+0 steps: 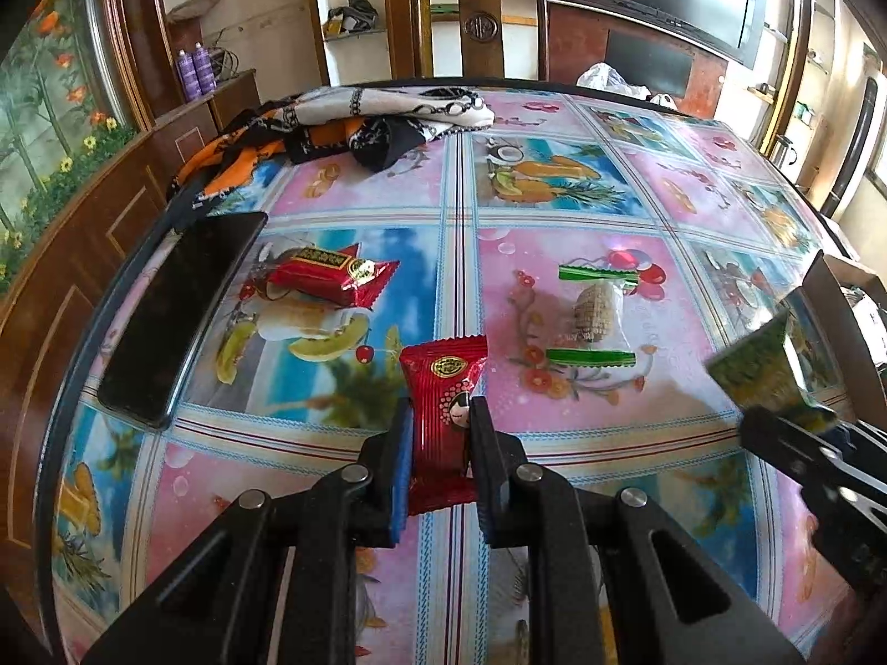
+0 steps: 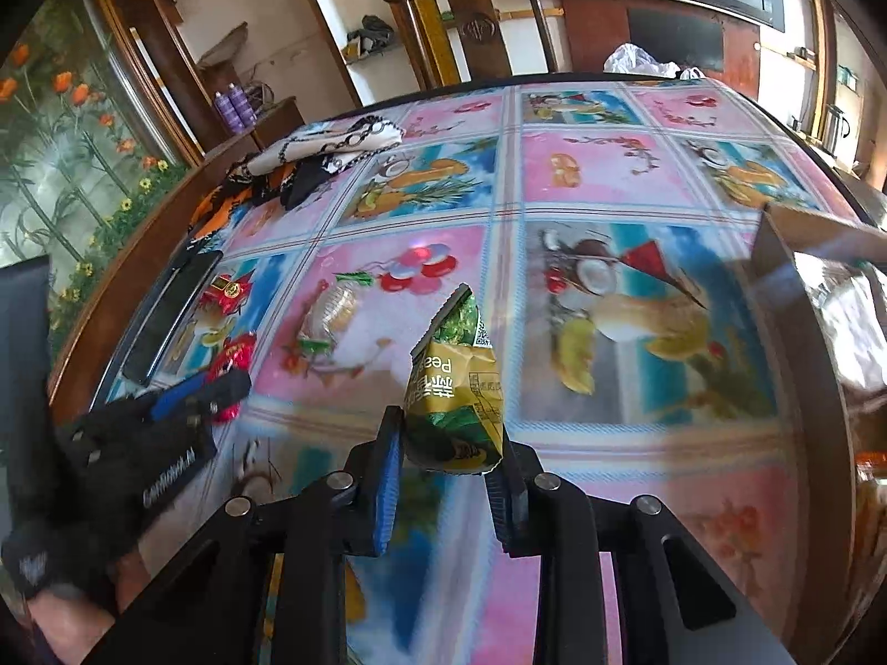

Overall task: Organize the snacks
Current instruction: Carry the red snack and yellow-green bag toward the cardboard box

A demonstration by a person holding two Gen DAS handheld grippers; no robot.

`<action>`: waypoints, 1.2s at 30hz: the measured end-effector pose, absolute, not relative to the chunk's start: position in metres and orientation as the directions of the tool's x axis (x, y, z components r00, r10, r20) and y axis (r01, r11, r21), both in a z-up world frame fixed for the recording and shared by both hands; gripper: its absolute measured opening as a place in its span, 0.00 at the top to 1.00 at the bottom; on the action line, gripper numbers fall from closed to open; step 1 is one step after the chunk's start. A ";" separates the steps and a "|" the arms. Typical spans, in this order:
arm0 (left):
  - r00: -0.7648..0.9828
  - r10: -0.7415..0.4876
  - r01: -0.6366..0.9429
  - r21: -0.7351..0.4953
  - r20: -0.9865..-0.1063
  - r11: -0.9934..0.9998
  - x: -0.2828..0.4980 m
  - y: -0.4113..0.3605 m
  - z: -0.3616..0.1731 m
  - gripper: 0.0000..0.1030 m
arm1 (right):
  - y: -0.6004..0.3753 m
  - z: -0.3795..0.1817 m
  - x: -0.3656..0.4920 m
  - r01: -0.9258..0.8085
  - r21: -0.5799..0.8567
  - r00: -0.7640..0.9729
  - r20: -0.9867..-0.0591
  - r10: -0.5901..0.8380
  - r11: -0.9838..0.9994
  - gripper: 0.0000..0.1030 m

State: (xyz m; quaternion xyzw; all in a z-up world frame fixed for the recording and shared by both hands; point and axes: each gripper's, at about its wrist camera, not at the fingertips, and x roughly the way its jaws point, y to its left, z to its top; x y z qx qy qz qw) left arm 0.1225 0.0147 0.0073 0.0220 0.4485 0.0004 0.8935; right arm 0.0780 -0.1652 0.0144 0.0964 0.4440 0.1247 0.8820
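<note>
1. Both grippers are loaded, so the step in hand looks like the carry. The left gripper (image 1: 441,432) has its jaws pinched on a red snack packet (image 1: 443,388), gripped across its middle, low over the near edge of the table (image 1: 554,210).
2. The right gripper (image 2: 446,454) has its jaws clamped on the lower end of a green pea packet (image 2: 454,382), which stands crumpled and tilted above the cloth, clear of the surface, near the middle of the near edge.
3. A cardboard box (image 2: 787,255) sits at the table's right edge; it is likely the destination, and its contents are blurred.
4. Left on the table: a second red packet (image 1: 332,274) near the left edge beside a dark phone (image 1: 183,321), and a clear green-ended packet (image 1: 596,313) toward the centre.
5. Next, the right gripper probably swings toward the box and must clear its near wall before the jaws part; the left one follows, without crossing paths.
</note>
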 end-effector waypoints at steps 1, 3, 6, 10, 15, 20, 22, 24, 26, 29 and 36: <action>0.603 0.026 0.019 0.047 -0.797 0.999 0.122 0.013 0.008 0.83 | -0.169 0.015 0.075 -0.134 0.286 0.580 -0.754 0.309 0.949 0.71; 0.617 0.036 0.019 0.060 -0.786 0.998 0.120 0.011 0.010 0.83 | -0.175 0.017 0.072 -0.134 0.309 0.588 -0.740 0.326 0.942 0.71; 0.648 0.050 0.015 0.079 -0.760 0.997 0.116 0.008 0.016 0.83 | -0.177 0.023 0.071 -0.149 0.312 0.611 -0.717 0.335 0.938 0.71; 0.682 0.063 0.005 0.091 -0.729 0.996 0.111 0.006 0.024 0.83 | -0.174 0.033 0.065 -0.174 0.283 0.644 -0.692 0.326 0.943 0.71; 0.713 0.082 -0.011 0.106 -0.696 0.994 0.107 0.006 0.031 0.83 | -0.172 0.044 0.060 -0.204 0.291 0.666 -0.659 0.350 0.935 0.71; 0.750 0.096 -0.019 0.125 -0.655 0.992 0.101 0.003 0.039 0.83 | -0.172 0.048 0.056 -0.219 0.295 0.675 -0.642 0.363 0.930 0.71; 0.760 0.105 -0.024 0.133 -0.642 0.991 0.099 0.002 0.042 0.83 | -0.172 0.049 0.056 -0.221 0.297 0.676 -0.640 0.366 0.929 0.71; 0.769 0.108 -0.025 0.139 -0.630 0.990 0.098 0.002 0.044 0.83 | -0.173 0.049 0.056 -0.221 0.299 0.677 -0.638 0.367 0.928 0.71; 0.775 0.111 -0.026 0.144 -0.622 0.989 0.096 0.001 0.045 0.83 | -0.174 0.050 0.055 -0.221 0.302 0.680 -0.634 0.369 0.927 0.71; 0.780 0.117 -0.026 0.155 -0.614 0.988 0.096 -0.001 0.045 0.83 | -0.176 0.052 0.054 -0.222 0.305 0.684 -0.628 0.370 0.926 0.71; 0.793 0.120 -0.027 0.163 -0.598 0.986 0.092 -0.003 0.048 0.83 | -0.183 0.057 0.051 -0.219 0.314 0.695 -0.614 0.373 0.924 0.71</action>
